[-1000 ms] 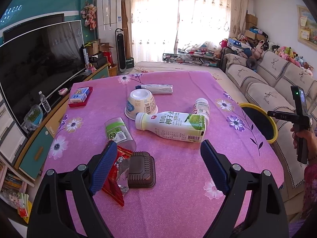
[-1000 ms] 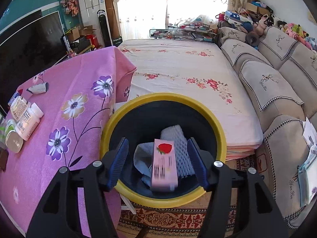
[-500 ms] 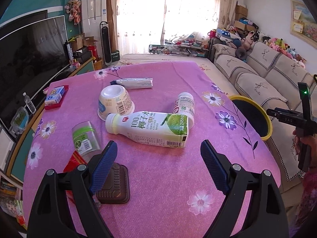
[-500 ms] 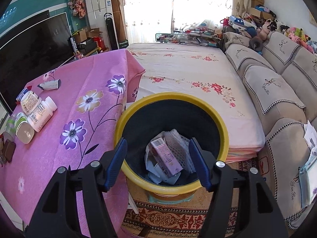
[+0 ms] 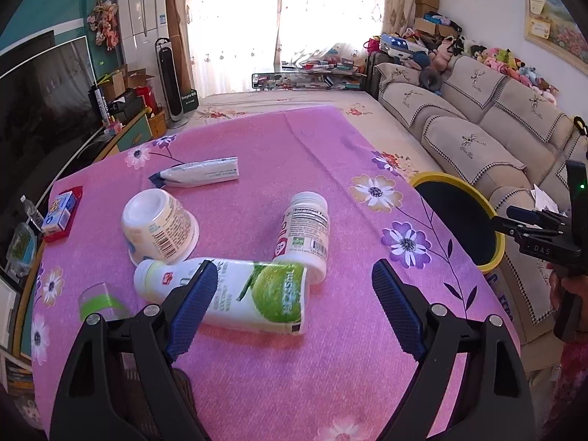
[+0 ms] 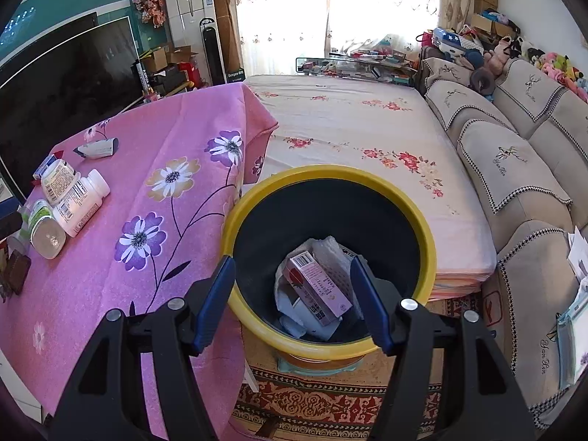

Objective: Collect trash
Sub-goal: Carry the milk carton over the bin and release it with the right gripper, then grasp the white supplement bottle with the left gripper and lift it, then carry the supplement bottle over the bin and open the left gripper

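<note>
On the pink flowered tablecloth lie a green-and-white drink bottle, a white supplement bottle, an upturned cream cup, a squeezed tube and a green-labelled clear jar. My left gripper hangs open just above the drink bottle, whose neck end is behind the left finger. The right gripper stands open over the yellow-rimmed black bin. Nothing is between its pads. A pink box lies tilted inside on white foam netting. The left view also shows the right gripper over the bin.
A small red-and-blue box sits near the table's left edge and a brown ridged lid under my left finger. The bin stands on a patterned rug between table and sofa. A flowered mattress lies beyond, a television at left.
My left gripper has moved over the table toward the bottles, which now sit close under its fingers. The pink box has dropped from between the right fingers down into the bin.
</note>
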The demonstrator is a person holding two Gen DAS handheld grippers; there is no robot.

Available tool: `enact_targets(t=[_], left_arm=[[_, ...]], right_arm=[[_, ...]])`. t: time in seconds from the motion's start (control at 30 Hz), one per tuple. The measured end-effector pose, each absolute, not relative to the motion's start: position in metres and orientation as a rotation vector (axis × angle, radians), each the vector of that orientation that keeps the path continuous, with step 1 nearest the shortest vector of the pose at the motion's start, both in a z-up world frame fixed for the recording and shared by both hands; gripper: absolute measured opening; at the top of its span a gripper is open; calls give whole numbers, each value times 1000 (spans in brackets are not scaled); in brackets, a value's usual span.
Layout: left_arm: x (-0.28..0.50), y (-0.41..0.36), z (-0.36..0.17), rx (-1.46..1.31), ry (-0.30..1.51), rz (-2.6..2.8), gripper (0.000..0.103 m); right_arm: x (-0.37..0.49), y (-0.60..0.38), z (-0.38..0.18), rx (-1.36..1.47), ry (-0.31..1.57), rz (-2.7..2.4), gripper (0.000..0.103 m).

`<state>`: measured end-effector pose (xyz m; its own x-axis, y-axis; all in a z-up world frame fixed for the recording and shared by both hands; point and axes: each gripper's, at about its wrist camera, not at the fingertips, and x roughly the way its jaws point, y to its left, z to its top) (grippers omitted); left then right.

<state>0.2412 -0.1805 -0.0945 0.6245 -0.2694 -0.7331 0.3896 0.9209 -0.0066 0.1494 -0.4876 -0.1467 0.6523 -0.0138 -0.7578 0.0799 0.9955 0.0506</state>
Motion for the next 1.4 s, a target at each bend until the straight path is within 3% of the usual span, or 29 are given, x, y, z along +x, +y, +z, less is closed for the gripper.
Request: enact_targets(t=[0.47,0.7,0.83,1.13,1.4], left_arm=[[327,-241,-129,262,1033,-367,75],[338,-247,-149,288,1085,-341,63],[341,-247,-154,283,1100,-347,48],[321,-255,-138,282,1030,-383,47],[286,-311,-105,312,943,-521,47]], right_arm=[[150,-498,-151,94,864,-50,63],[151,-501,-156,108,865,-39,63],[149,-504,-157,116,866,-39,63],[136,-517,-151,141,837,-66,63],[120,-535,-142,154,805,-107,63]])
